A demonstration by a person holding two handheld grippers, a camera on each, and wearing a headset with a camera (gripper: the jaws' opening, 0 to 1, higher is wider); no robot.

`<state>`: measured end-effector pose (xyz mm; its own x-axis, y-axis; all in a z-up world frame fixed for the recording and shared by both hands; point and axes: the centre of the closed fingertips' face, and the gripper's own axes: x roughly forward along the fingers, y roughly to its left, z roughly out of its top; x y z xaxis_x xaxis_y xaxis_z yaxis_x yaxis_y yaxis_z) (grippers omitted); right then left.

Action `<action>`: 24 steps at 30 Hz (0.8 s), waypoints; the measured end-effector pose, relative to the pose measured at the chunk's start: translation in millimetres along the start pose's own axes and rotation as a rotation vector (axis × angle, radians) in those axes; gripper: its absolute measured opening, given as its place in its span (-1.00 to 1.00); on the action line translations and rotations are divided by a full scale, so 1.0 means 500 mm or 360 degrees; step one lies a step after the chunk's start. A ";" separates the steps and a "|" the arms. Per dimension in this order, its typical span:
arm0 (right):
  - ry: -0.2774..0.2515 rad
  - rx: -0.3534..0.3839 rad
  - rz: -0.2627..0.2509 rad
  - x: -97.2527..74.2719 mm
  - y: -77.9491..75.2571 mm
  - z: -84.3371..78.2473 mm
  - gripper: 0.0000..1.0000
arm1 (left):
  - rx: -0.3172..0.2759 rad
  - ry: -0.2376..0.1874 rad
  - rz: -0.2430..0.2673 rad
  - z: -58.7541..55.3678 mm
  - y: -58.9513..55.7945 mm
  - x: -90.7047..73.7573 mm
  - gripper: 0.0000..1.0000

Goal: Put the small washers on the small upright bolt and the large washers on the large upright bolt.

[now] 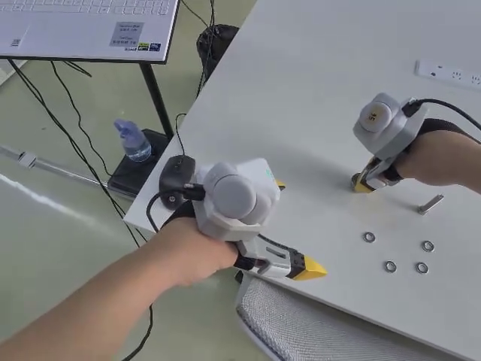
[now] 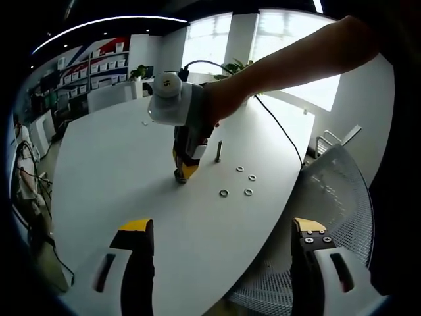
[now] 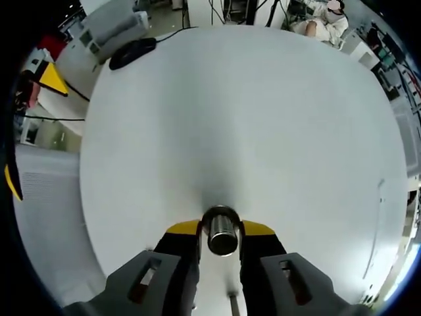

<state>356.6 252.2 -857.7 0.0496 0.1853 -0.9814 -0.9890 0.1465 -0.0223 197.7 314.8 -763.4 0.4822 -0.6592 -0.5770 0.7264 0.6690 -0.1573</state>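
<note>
On the table, the right tongs pinch the large bolt between their tips; left tongs spread.

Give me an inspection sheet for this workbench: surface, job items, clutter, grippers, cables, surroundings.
Surface: white table, smooth.
Job's things: four washers lying flat near the front edge, sizes too small to tell apart; small bolt upright beside them; large bolt between the right gripper's jaws.
Clutter: black mouse at the table corner; power strip at the far side.
Grippers: left gripper open, holding nothing; right gripper shut on the large bolt.
Cables: black cable from the right gripper; floor cables.
Surroundings: mesh chair, bottle, laptop.
</note>
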 end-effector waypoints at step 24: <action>-0.0012 0.0005 0.0005 -0.001 0.005 -0.002 -0.55 | 0.0002 0.0006 -0.0007 0.001 0.001 0.000 0.68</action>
<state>353.9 251.4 -857.7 0.0476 0.1933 -0.9800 -0.9886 0.1493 -0.0186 198.3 314.8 -763.0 0.4768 -0.6609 -0.5796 0.7293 0.6655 -0.1590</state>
